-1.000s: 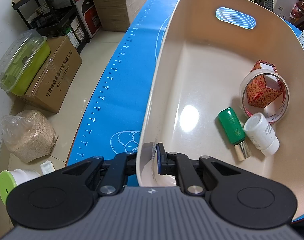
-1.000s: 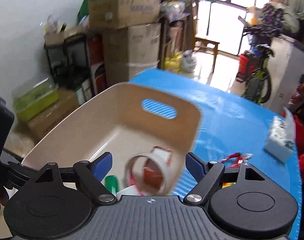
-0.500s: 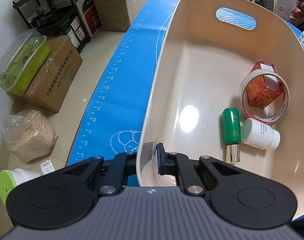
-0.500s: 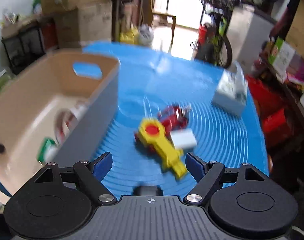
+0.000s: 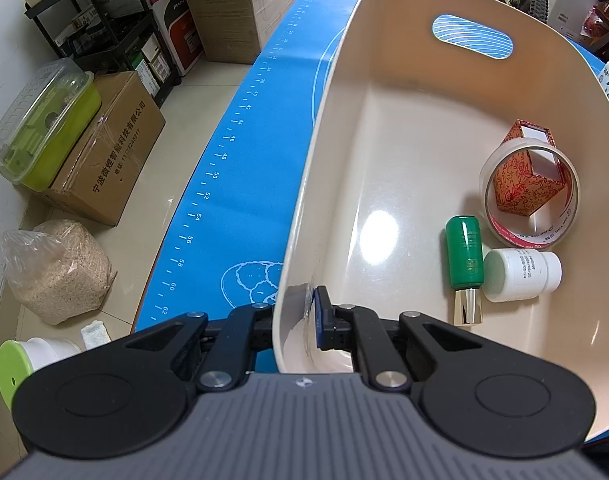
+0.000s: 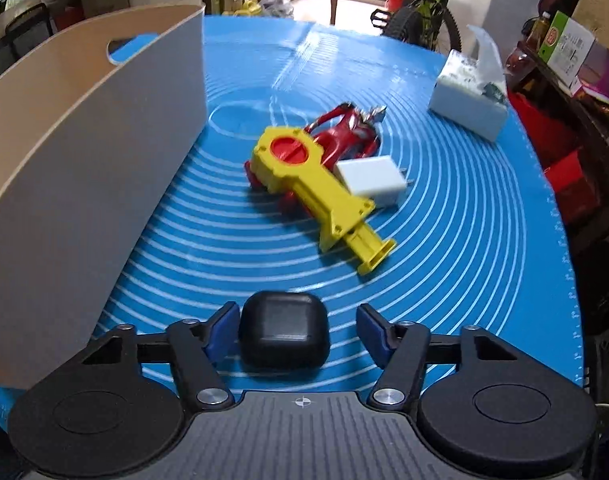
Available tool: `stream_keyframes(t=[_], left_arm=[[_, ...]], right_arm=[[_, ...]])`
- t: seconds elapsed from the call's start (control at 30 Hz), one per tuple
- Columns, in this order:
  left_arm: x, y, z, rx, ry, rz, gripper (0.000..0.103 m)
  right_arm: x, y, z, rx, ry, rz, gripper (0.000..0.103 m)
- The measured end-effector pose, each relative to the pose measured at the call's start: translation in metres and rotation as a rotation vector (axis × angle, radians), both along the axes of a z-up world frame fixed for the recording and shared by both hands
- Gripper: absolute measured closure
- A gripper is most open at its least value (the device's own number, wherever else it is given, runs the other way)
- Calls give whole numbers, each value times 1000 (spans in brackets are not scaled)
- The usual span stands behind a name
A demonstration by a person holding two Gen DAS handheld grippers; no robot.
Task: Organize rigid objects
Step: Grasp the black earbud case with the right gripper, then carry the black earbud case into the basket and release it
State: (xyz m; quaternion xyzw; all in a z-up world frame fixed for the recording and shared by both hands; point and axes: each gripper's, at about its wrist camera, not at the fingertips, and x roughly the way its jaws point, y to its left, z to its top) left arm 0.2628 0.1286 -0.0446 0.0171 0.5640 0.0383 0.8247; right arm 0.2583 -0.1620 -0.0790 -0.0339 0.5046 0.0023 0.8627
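My left gripper [image 5: 300, 320] is shut on the near wall of the beige bin [image 5: 344, 120], one pad inside and the other outside. Inside the bin lie a green bottle [image 5: 464, 256], a white bottle [image 5: 520, 274] and a tape roll [image 5: 520, 236] ringing a red patterned box [image 5: 524, 184]. My right gripper [image 6: 298, 332] hangs low over the blue mat with a black case [image 6: 284, 332] between its closing jaws; the left pad is at the case's side and the right pad stands clear. Beyond it lie a yellow toy [image 6: 312, 184], a red figure [image 6: 352, 132] and a white block [image 6: 370, 182].
The bin's outer wall [image 6: 84, 140] rises close on the left of my right gripper. A white tissue pack [image 6: 470, 100] sits at the mat's far right. Boxes, a shelf and a green container [image 5: 44, 128] stand on the floor left of the table.
My right gripper swung from above the bin out over the mat and came down around the black case, its jaws narrowing. The green and white bottles rolled and settled. The left gripper kept still.
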Motion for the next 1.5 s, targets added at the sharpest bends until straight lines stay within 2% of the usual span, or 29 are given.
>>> stream_keyframes(t=[0.13, 0.33, 0.57, 0.73, 0.9, 1.1, 1.5], left_arm=[[0, 0, 0, -1, 0, 2, 90], [0, 0, 0, -1, 0, 2, 90], [0, 0, 0, 0, 0, 2, 90], [-1, -1, 0, 3, 0, 2, 90], [-1, -2, 1, 8, 0, 2, 90], [-1, -3, 1, 8, 0, 1, 90], [-1, -3, 1, 9, 0, -1, 90]], right_arm=[[-3, 5, 2, 4, -12, 25, 49], [-8, 9, 11, 8, -49, 50, 49], [-18, 23, 56, -22, -216, 72, 49], [-17, 33, 94, 31, -328, 88, 49], [-4, 58, 117, 66, -390, 155, 49], [9, 94, 114, 62, -366, 247, 49], [24, 149, 74, -49, -202, 380, 49]])
